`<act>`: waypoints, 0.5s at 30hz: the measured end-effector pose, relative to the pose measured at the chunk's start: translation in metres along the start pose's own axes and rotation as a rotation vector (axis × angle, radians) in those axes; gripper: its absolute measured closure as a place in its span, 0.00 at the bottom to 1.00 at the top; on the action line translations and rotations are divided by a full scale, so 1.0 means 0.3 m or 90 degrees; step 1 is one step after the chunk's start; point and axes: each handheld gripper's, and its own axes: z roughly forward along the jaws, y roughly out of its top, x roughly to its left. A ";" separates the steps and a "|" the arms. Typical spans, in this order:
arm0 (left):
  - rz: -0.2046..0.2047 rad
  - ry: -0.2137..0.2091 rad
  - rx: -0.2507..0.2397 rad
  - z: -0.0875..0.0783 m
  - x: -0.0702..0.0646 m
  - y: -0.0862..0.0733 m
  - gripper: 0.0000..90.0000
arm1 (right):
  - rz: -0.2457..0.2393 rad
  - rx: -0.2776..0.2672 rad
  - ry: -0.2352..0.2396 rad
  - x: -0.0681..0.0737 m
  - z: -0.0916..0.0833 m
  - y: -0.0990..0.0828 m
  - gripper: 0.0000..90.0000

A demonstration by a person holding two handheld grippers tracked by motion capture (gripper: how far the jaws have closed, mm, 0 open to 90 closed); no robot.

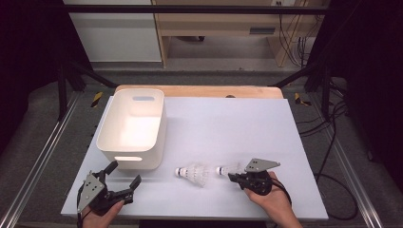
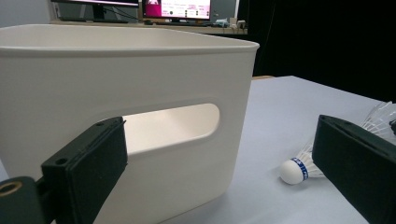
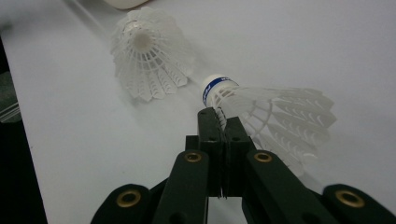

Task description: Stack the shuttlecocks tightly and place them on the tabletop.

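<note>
From above, nearest me are the person's two hands at the near edge of the white surface. The left gripper sits spread wide and empty beside the white plastic bin. The right gripper is pinched at the feathers of one shuttlecock, and a second shuttlecock lies just beside it, toward the bin.

In the left gripper view, the parted jaws frame the bin's handle slot, with the loose shuttlecock's cork off to the right.

In the right gripper view, the jaws are clenched together on the skirt of the blue-banded shuttlecock, just behind its cork, and it seems to rest on the surface.

I'd judge this the grasp step of a likely tidy into the bin; next comes a gentle lift and carry leftward, keeping the thin feather hold.
</note>
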 end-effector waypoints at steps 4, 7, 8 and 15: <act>0.000 -0.001 0.000 0.000 0.000 0.000 0.04 | -0.004 -0.005 0.009 0.013 0.008 0.009 1.00; 0.001 -0.001 0.000 0.000 0.000 0.000 0.04 | -0.004 -0.007 0.015 0.022 0.015 0.013 1.00; 0.001 0.000 0.000 0.000 0.000 0.000 0.04 | -0.004 -0.008 0.016 0.025 0.017 0.014 1.00; 0.000 -0.001 -0.001 0.000 0.000 0.001 0.04 | -0.008 -0.009 0.029 0.044 0.036 0.022 1.00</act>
